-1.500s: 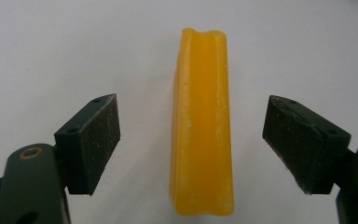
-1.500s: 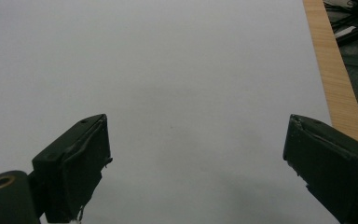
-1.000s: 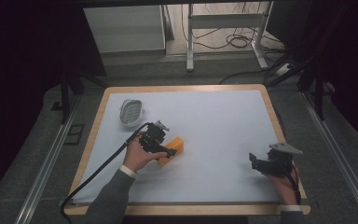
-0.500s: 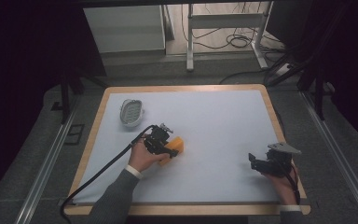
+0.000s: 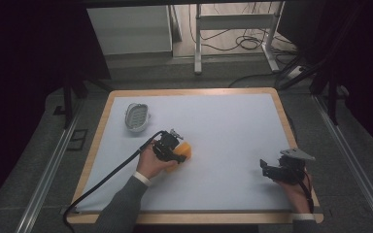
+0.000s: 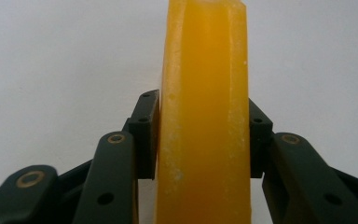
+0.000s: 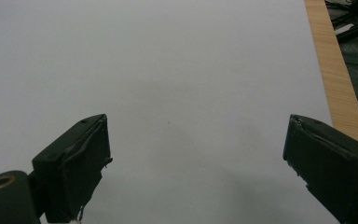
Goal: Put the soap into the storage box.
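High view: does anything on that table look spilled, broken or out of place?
Nothing stands out. The yellow block is clamped squarely in the left gripper, whose jaws have just been closing on it. The right gripper is open over bare table. The small grey dish sits apart near the far left corner, with no spill visible.
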A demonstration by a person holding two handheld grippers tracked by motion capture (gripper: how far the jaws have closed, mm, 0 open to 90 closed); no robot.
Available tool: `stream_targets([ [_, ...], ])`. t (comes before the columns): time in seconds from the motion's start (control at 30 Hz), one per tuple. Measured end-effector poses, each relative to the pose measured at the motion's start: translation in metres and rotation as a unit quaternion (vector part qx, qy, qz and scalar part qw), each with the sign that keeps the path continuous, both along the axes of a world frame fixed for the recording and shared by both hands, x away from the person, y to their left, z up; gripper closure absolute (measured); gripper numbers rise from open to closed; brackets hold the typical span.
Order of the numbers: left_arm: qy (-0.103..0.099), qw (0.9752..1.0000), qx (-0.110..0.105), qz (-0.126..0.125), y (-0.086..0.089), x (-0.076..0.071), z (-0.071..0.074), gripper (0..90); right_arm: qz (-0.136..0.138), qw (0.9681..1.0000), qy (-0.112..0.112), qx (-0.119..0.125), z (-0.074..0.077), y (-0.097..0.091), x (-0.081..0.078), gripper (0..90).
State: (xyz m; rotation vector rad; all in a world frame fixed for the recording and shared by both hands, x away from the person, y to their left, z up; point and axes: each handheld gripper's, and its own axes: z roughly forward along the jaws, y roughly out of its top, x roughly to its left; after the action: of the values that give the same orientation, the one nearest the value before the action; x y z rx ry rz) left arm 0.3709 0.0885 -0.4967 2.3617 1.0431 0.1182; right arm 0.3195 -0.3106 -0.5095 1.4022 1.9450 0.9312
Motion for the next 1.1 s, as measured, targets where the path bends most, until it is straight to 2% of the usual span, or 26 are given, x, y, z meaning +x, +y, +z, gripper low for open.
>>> stream_targets([
  [0.23,0.006,1.0,-0.002,-0.006,0.005,0.001,0.004,61.1,0.004,1.0,-0.002,0.004,0.001,0.001,0.0,7.3],
  [0.37,-0.006,0.9999,-0.009,-0.004,0.008,0.0,0.01,61.1,0.009,0.9999,-0.01,0.003,0.002,0.001,-0.001,7.3],
  [0.53,-0.01,0.9995,-0.029,-0.006,0.016,-0.002,0.022,61.1,0.008,0.9999,-0.011,0.003,0.003,0.001,-0.002,7.3],
  [0.7,-0.017,0.9993,-0.033,-0.003,0.021,-0.003,0.029,61.1,0.007,0.9999,-0.01,0.002,0.003,0.001,-0.001,7.3],
  [0.73,-0.03,0.9991,-0.031,-0.001,0.022,-0.004,0.032,61.1,0.008,0.9999,-0.009,0.002,0.003,0.001,-0.001,7.3],
  [0.83,-0.032,0.9987,-0.04,-0.001,0.025,-0.006,0.037,61.1,0.006,0.9999,-0.008,0.004,0.003,0.0,-0.001,7.3],
  [0.97,-0.035,0.9986,-0.041,0.0,0.026,-0.007,0.04,61.1,0.009,0.9998,-0.006,0.014,0.004,0.0,-0.002,7.3],
  [1.1,-0.034,0.9986,-0.042,0.0,0.028,-0.007,0.042,61.1,0.013,0.9998,-0.01,0.013,0.004,0.0,-0.002,7.3],
])
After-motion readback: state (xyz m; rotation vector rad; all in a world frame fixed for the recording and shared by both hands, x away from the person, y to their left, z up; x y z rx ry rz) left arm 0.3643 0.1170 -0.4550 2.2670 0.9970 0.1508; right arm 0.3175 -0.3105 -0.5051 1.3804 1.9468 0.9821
